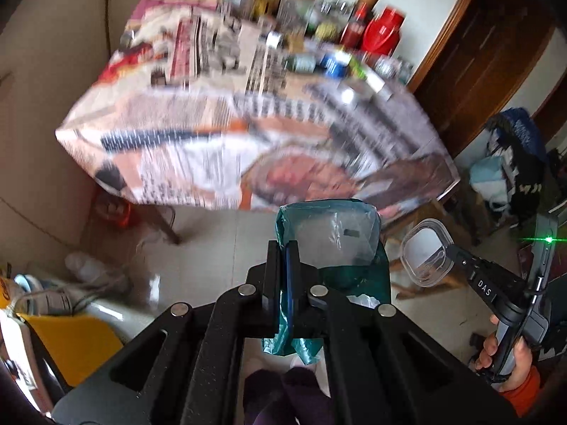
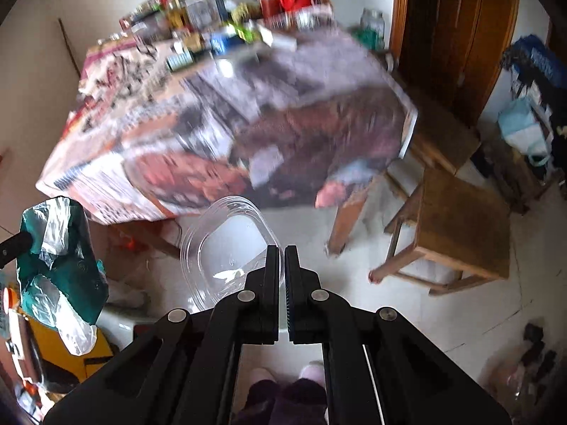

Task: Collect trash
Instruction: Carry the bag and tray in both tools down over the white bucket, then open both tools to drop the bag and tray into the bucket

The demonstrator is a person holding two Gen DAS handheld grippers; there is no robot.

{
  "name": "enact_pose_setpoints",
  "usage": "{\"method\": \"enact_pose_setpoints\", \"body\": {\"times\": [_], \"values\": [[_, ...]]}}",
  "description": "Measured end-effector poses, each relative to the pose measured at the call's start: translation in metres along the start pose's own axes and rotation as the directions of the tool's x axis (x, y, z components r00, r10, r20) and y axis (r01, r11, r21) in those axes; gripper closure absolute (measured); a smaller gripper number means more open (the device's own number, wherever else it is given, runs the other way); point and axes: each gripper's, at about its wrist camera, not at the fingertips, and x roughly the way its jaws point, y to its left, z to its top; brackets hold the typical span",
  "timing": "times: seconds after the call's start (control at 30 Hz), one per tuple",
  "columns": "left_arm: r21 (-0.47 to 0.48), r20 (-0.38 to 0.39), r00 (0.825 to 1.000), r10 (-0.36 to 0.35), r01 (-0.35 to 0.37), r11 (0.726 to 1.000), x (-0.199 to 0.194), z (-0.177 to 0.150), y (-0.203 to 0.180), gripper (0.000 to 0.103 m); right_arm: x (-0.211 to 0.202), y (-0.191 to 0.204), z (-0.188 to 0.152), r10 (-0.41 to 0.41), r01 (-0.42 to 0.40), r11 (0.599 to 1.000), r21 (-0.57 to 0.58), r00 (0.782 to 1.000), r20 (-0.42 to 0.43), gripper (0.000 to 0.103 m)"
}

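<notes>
My left gripper (image 1: pixel 282 248) is shut on the rim of a teal plastic trash bag (image 1: pixel 354 269), which hangs open over the floor with clear plastic inside. The same bag (image 2: pixel 63 265) shows at the left of the right wrist view, pinched by the left fingers (image 2: pixel 14 244). My right gripper (image 2: pixel 281 251) is shut on the edge of a clear plastic container (image 2: pixel 226 248). In the left wrist view that container (image 1: pixel 427 255) hangs from the right gripper (image 1: pixel 452 249) just right of the bag's mouth. A hand (image 1: pixel 510 357) holds the right gripper's handle.
A table (image 1: pixel 226 134) covered in printed paper stands ahead, blurred, with bottles, cans and jars (image 1: pixel 283 10) crowded at its far side. Two wooden stools (image 2: pixel 460 226) stand right of it by a brown door (image 2: pixel 457 24). A yellow object (image 1: pixel 71 347) and clutter lie at the left.
</notes>
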Motion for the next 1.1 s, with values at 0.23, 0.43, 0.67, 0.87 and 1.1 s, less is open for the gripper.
{"method": "enact_pose_setpoints", "body": {"times": [0.23, 0.43, 0.67, 0.87, 1.1], "values": [[-0.003, -0.107, 0.993, 0.045, -0.046, 0.999, 0.107, -0.024, 0.001, 0.102, 0.092, -0.025, -0.032, -0.004, 0.005, 1.0, 0.012, 0.996, -0.091, 0.1], [0.035, -0.175, 0.98, 0.096, -0.092, 0.995, 0.204, -0.065, 0.001, 0.102, 0.191, -0.033, -0.076, -0.035, 0.03, 0.999, -0.031, 0.982, -0.188, 0.1], [0.0, -0.252, 0.961, 0.113, -0.117, 0.993, 0.306, -0.119, 0.021, 0.102, 0.283, -0.034, -0.116, 0.008, -0.024, 0.998, -0.053, 0.961, -0.277, 0.1], [-0.021, -0.307, 0.944, 0.123, -0.136, 0.991, 0.36, -0.152, 0.032, 0.102, 0.335, -0.038, -0.134, 0.1, -0.107, 0.994, 0.004, 0.918, -0.384, 0.066], [-0.008, -0.338, 0.935, 0.107, -0.117, 0.993, 0.401, -0.163, 0.021, 0.102, 0.331, -0.054, -0.137, 0.104, -0.092, 0.994, 0.052, 0.924, -0.369, 0.063]]}}
